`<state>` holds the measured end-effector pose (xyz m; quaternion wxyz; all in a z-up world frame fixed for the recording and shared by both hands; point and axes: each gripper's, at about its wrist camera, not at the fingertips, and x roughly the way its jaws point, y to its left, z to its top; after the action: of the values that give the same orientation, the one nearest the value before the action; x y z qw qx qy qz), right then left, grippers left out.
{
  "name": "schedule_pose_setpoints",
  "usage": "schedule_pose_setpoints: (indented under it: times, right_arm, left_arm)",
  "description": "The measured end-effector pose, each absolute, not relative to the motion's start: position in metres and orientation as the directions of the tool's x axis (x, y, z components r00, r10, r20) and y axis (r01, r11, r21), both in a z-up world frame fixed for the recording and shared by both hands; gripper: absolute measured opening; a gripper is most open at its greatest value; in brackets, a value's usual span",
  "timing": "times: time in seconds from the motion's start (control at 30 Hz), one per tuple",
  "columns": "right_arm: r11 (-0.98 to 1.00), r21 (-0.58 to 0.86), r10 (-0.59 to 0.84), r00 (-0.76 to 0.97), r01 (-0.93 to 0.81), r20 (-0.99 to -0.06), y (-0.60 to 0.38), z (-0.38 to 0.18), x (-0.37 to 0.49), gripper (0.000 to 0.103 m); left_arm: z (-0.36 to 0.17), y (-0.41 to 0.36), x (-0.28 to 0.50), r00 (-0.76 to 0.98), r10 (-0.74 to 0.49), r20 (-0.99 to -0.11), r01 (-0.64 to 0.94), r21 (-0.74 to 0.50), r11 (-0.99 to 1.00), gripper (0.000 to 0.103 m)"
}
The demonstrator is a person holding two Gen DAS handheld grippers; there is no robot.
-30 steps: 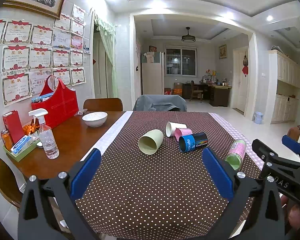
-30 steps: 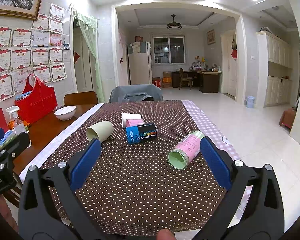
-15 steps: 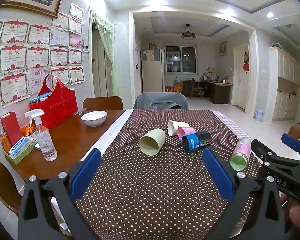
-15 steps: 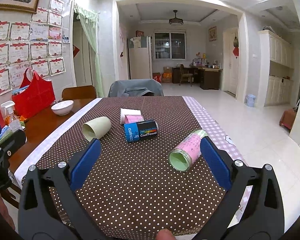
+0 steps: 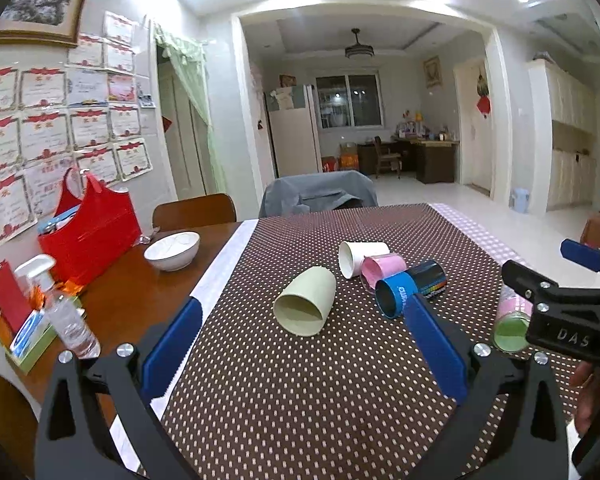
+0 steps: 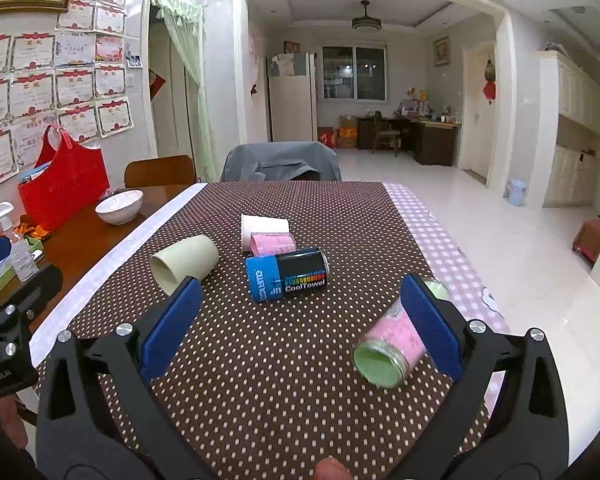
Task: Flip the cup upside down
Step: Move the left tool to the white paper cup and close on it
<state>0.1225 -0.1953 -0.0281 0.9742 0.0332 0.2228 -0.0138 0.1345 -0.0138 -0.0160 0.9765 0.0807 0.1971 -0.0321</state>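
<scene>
Both tongs, left (image 5: 304,344) and right (image 6: 300,328), gape above smooth cylindrical cups (image 5: 306,306) on dotted cloth (image 5: 300,400).

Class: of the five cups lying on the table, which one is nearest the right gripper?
The pink cup with green inside, lying apart beside the right gripper's right finger.
</scene>
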Motion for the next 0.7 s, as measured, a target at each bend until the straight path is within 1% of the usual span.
schedule_pose_setpoints:
  times: [0.13,0.37,0.7]
  right_arm:
    - [0.996,0.083,0.008,0.877,0.036,-0.480,-0.204,-0.032,0.154,0.097]
    - [0.993,0.102,0.008,0.833,0.059,-0.554,-0.222,-0.045,0.206,0.097]
    - [0.989,0.122,0.021,0.750,0.080,-0.661,-0.235,-0.067,0.288,0.097]
  left_arm:
    - [-0.016,-0.020,0.180,0.894,-0.062,-0.444,0.148,0.161,0.976,0.099]
    - [-0.023,-0.034,0.274,0.813,-0.113,-0.571,0.267,0.194,0.944,0.099]
    - [-0.044,-0.073,0.395,0.699,-0.137,-0.701,0.455,0.290,0.842,0.099]
